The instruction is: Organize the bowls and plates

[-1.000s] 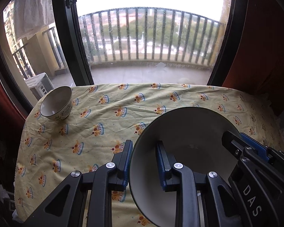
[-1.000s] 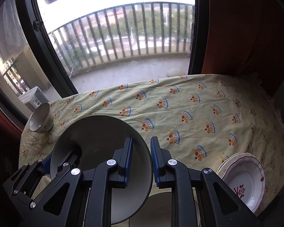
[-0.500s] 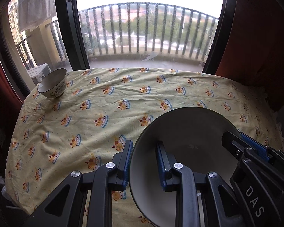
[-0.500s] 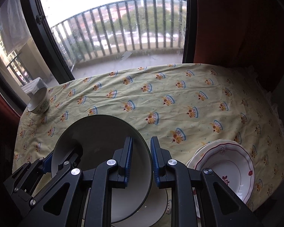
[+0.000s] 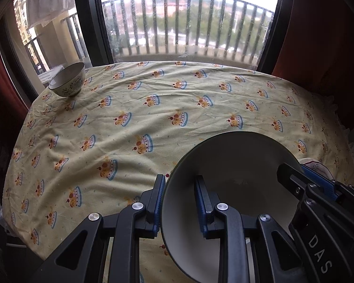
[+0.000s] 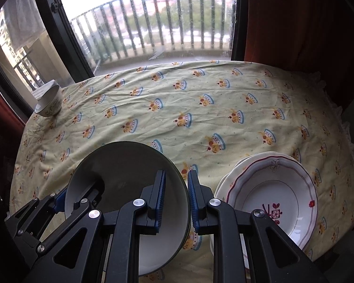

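Note:
A wide grey-white bowl with a dark green rim (image 5: 236, 176) (image 6: 125, 172) hangs over the near part of the table, held by both grippers. My left gripper (image 5: 179, 188) is shut on its left rim, one pad outside and one inside. On the opposite rim my right gripper (image 6: 177, 181) is shut the same way; it also shows at the far right of the left wrist view as the right gripper (image 5: 306, 184). Just right of the bowl lies a stack of white plates with red trim (image 6: 271, 188). A small patterned bowl (image 5: 68, 80) (image 6: 48, 102) stands at the far left corner.
A yellow tablecloth with crown prints (image 5: 153, 108) covers the table. Behind its far edge is a large window with a dark frame (image 5: 92, 23) and a balcony railing. Red curtains (image 6: 295, 23) hang at the right.
Both grippers have drawn back toward the near edge and sunk, with the big bowl still between them. The plate stack has come fully into the right wrist view.

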A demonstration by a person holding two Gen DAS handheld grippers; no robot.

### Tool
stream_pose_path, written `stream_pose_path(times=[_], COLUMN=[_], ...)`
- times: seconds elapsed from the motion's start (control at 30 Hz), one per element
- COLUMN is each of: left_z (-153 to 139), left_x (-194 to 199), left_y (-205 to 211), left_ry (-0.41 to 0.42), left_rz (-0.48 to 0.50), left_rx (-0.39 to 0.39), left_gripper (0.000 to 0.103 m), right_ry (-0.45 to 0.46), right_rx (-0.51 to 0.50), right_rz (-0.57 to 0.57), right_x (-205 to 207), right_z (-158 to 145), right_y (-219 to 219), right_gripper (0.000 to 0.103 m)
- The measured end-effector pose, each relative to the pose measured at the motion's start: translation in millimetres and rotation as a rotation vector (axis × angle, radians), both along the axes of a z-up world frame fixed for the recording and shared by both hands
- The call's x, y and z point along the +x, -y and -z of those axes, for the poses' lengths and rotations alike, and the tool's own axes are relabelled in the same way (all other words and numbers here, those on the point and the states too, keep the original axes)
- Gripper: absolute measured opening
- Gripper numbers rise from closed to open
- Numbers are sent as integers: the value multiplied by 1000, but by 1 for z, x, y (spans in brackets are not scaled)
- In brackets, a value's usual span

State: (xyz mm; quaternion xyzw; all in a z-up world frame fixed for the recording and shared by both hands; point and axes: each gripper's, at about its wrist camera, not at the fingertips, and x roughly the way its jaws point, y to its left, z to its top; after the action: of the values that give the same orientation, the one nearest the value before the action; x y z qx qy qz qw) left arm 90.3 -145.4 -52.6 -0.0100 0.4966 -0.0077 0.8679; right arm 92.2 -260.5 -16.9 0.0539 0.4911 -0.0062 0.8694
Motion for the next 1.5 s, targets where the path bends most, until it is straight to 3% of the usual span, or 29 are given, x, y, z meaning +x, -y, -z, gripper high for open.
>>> stream_pose_path(times=[0.57,0.77,1.0,1.1,1.23,1.3,1.37,1.5], left_z=[29,39,39,43,55,53,50,40], left_x=[-2,-3,-1,1,-4,-7,-9,-12], left_y=[-4,1,4,3,0,-2,-4,-10], left_ry=[-78,-104,-77,-101,-167,-160,-148,-120], left_rz=[-16,9,26,21,4,-6,-18,-30], left_rx=[18,28,36,11,-25,-10,-5,3], left_gripper=[23,24,24,29,38,41,57,71], right_ry=[-79,-84,-72,-73,-122,-130,-131,-91], right_rx=[-7,-52,-69,-61,-19,-2,5,-14], right_rz=[-34,-37,-48,-50,-75,-83,-86,-104], right_x=[1,-1,1,2,4,1,0,-1], right_z=[31,38,41,43,54,57,57,48], right_y=[-6,-9,-8,-6,-7,-8,-9,-15], right_gripper=[23,23,24,26,48,52,64,73])
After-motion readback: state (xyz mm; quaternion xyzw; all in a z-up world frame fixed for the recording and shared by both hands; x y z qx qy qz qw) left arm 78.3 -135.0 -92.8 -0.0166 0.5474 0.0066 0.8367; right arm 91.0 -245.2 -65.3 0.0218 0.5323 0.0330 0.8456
